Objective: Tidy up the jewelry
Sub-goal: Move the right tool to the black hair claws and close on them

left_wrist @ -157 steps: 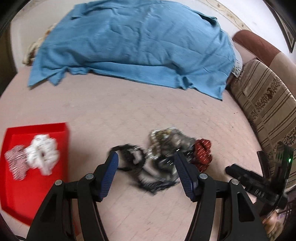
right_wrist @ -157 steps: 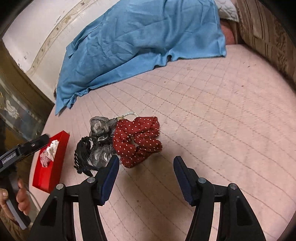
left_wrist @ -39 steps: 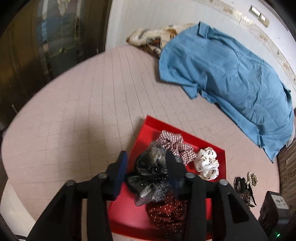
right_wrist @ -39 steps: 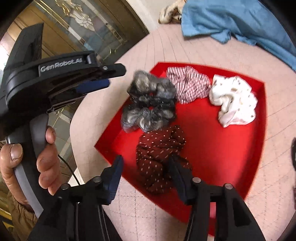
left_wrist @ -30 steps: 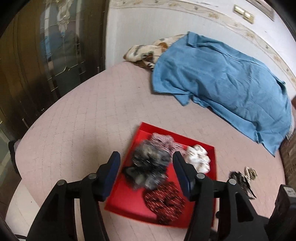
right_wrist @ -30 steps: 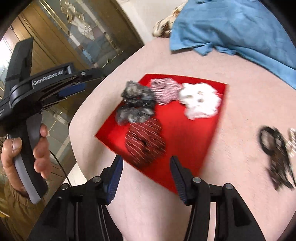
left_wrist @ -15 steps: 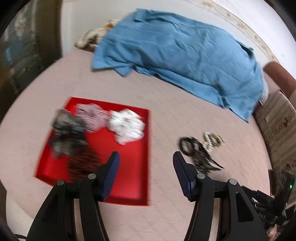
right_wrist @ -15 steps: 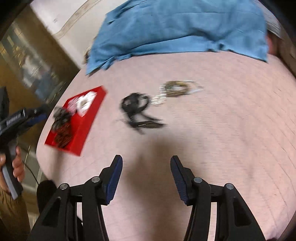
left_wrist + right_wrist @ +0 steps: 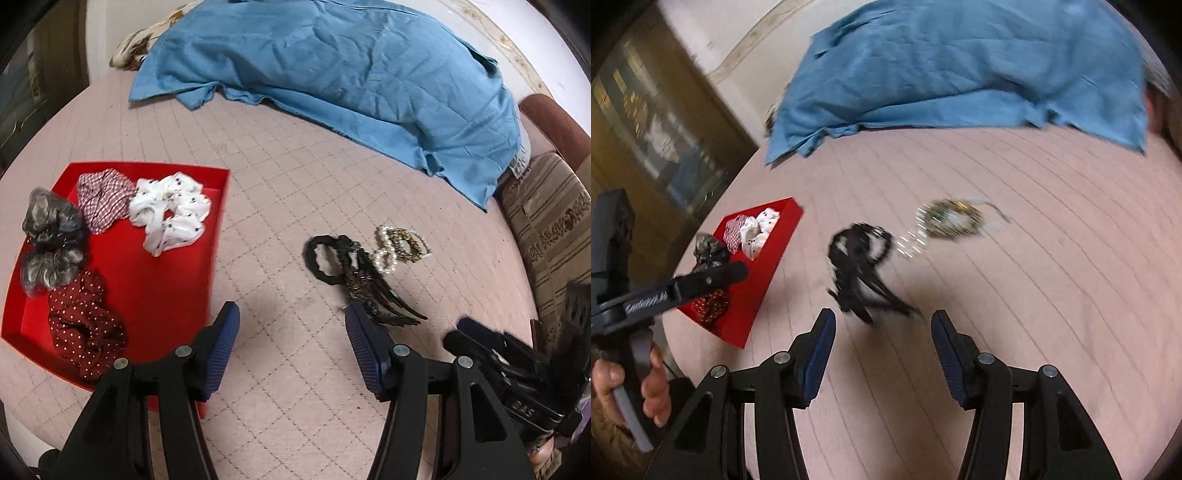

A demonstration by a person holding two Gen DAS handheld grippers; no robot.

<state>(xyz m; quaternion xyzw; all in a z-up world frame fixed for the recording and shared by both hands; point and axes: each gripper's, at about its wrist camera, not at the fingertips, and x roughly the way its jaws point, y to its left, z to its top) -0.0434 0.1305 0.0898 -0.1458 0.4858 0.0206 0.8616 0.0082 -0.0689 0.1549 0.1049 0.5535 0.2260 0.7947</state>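
Scrunchies fill the red tray (image 9: pixel 173 295), which lies at 9 o'clock in the left wrist view: a grey one (image 9: pixel 50 236) at the far left, a checked one (image 9: pixel 103 199) beside it, a white one (image 9: pixel 170 212) toward the tray's right wall, and a dark red dotted one (image 9: pixel 83 325) nearest the camera. To the right of the tray, on the pink quilted cover (image 9: pixel 295 192), the left gripper (image 9: pixel 291 328) hangs with its fingers spread wide and nothing between them. At about 2 o'clock from it lies a black hair tie (image 9: pixel 321 256), touching a black claw clip (image 9: pixel 373 295), whose prongs reach just beside the right fingertip. A pearl bracelet (image 9: pixel 386 254) and a gold beaded one (image 9: pixel 406 243) lie against each other right after the clip. A blue cloth (image 9: pixel 332 66) covers the far side at 12 o'clock.

From the right wrist view, the tray (image 9: pixel 764 266) sits at 9 o'clock with the left tool over it. The right gripper (image 9: pixel 882 332) is also spread and empty, above the cover (image 9: pixel 1034 258), with the blurred clip (image 9: pixel 860 269) just ahead of its fingertips and the bracelets (image 9: pixel 953 219) farther, at 1 o'clock.
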